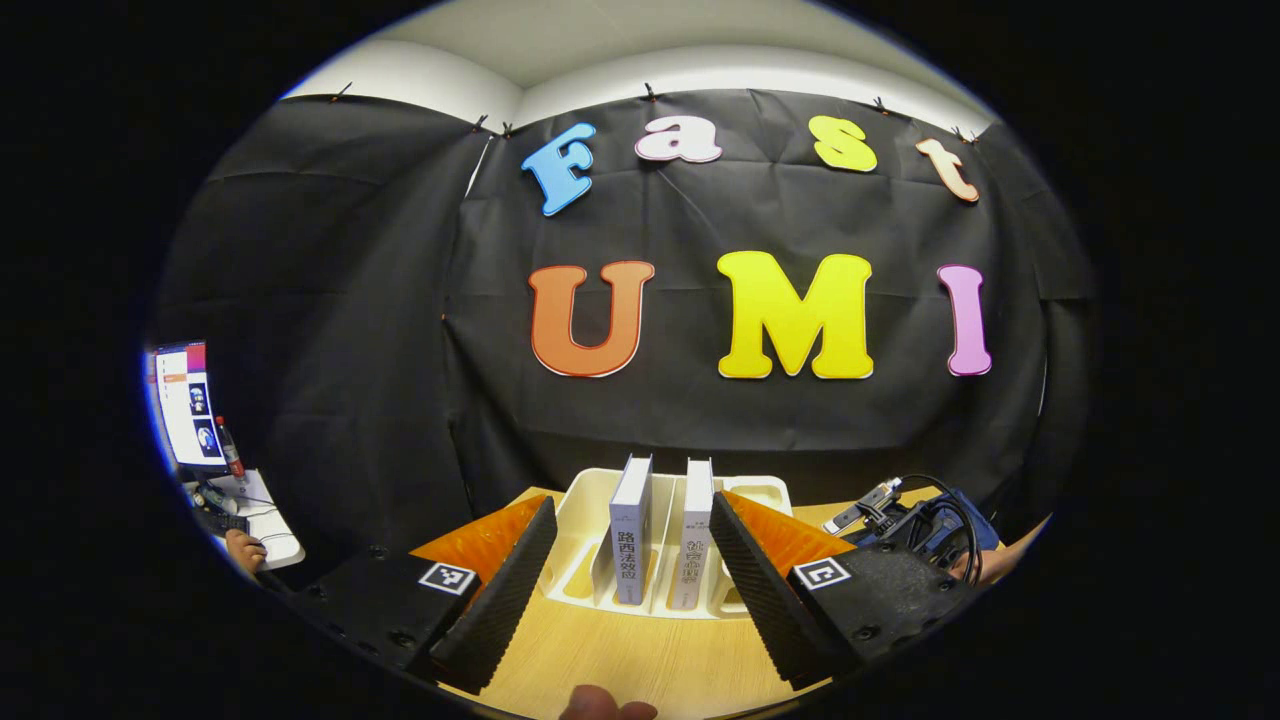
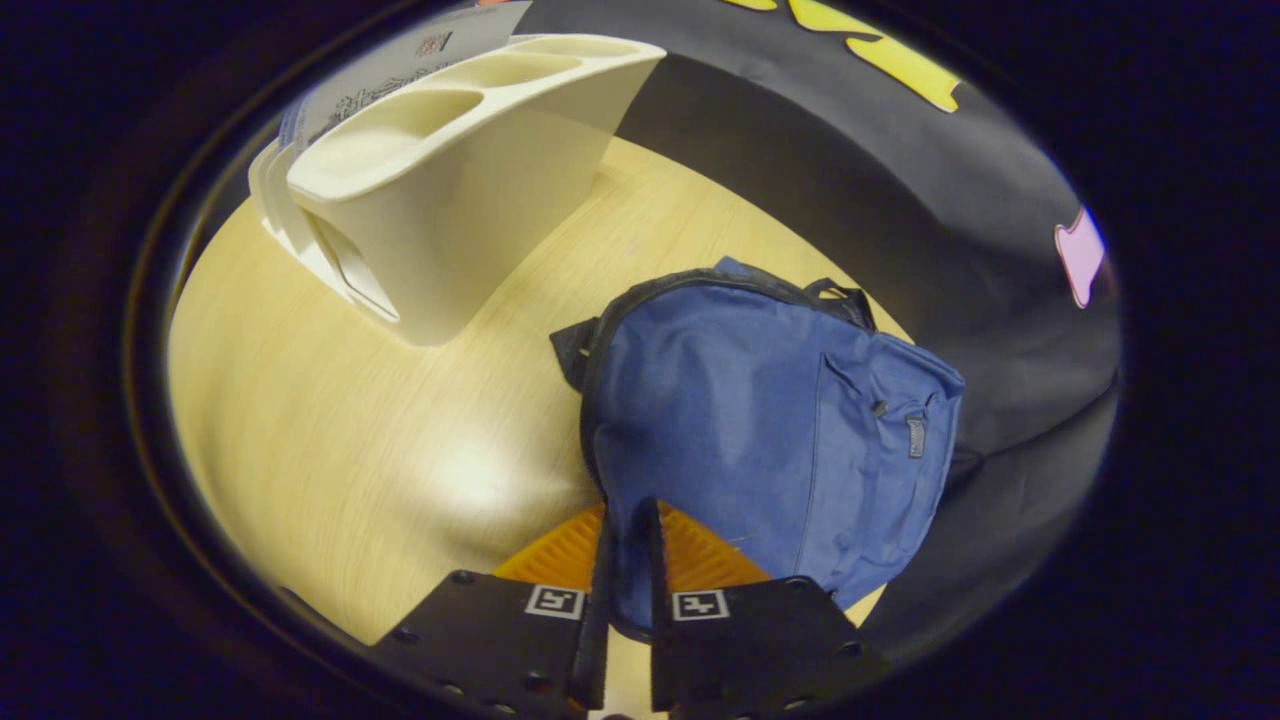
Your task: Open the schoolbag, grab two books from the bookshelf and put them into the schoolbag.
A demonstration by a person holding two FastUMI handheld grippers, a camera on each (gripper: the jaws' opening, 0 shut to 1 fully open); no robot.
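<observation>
In the left gripper view, two books, one (image 1: 630, 530) and the other (image 1: 696, 535), stand upright with spines facing me in a white bookshelf rack (image 1: 585, 500) on the wooden table. My left gripper (image 1: 632, 505) is open just in front of them, its fingers on either side of the pair. In the right gripper view, a blue schoolbag (image 2: 760, 420) lies flat on the table. My right gripper (image 2: 628, 512) is shut on the bag's near black-trimmed edge. The rack (image 2: 470, 200) stands at the upper left of that view. The right gripper (image 1: 900, 525) and some blue bag (image 1: 975, 525) also show at the far right.
The wooden table (image 2: 350, 430) spreads to the left of the bag. A side desk with a monitor (image 1: 185, 400), a bottle (image 1: 230, 450) and a person's hand (image 1: 245, 550) lies off to the left. Black cloth walls close the back.
</observation>
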